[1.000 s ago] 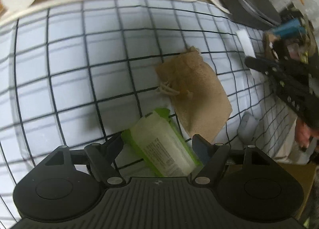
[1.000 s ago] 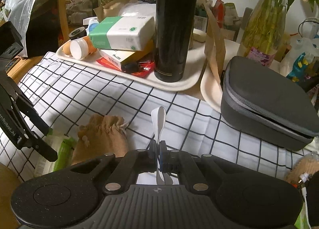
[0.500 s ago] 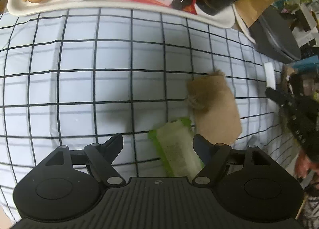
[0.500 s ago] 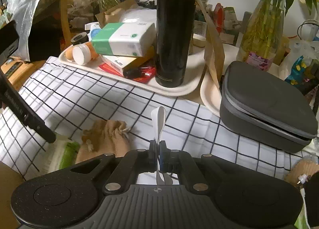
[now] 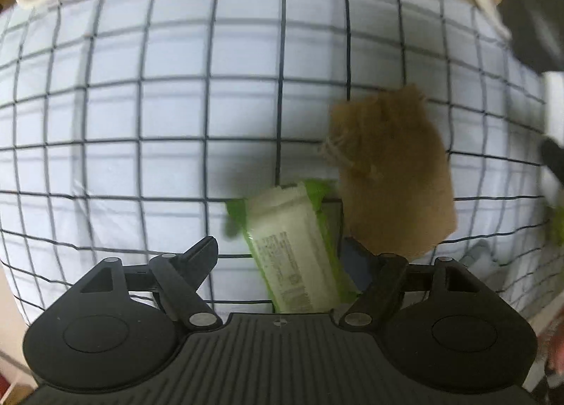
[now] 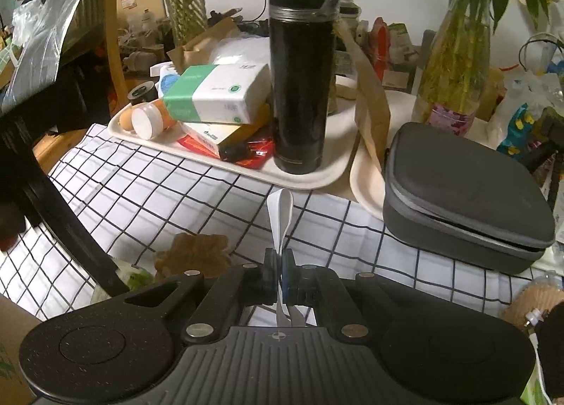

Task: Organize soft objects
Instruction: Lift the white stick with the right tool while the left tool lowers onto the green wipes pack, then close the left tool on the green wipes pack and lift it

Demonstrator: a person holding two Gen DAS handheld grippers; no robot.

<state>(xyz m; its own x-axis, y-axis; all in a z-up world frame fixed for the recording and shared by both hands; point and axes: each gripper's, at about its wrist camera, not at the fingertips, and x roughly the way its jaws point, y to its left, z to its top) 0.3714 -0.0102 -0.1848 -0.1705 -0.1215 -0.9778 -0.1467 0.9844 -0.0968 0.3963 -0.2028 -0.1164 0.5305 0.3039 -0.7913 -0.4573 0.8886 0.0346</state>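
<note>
A green-and-white tissue pack [image 5: 294,246] lies on the checked cloth between the open fingers of my left gripper [image 5: 282,253], touching neither. A brown burlap pouch [image 5: 391,165] lies just to its right, against it. The pouch also shows in the right wrist view [image 6: 195,253], with the pack's green edge [image 6: 139,278] to its left. My right gripper [image 6: 281,274] is shut on a thin white folded strip [image 6: 280,214] that sticks up above the cloth.
A cream tray [image 6: 310,179] at the back holds a black flask [image 6: 303,77], tissue boxes [image 6: 215,94] and a bottle [image 6: 148,119]. A grey zip case [image 6: 461,193] sits at the right on a second tray. The left arm's black frame [image 6: 67,225] crosses the left.
The left gripper has shifted over the cloth, so the pack and pouch sit more to the right in its view. The right gripper rose slightly, still holding the strip.
</note>
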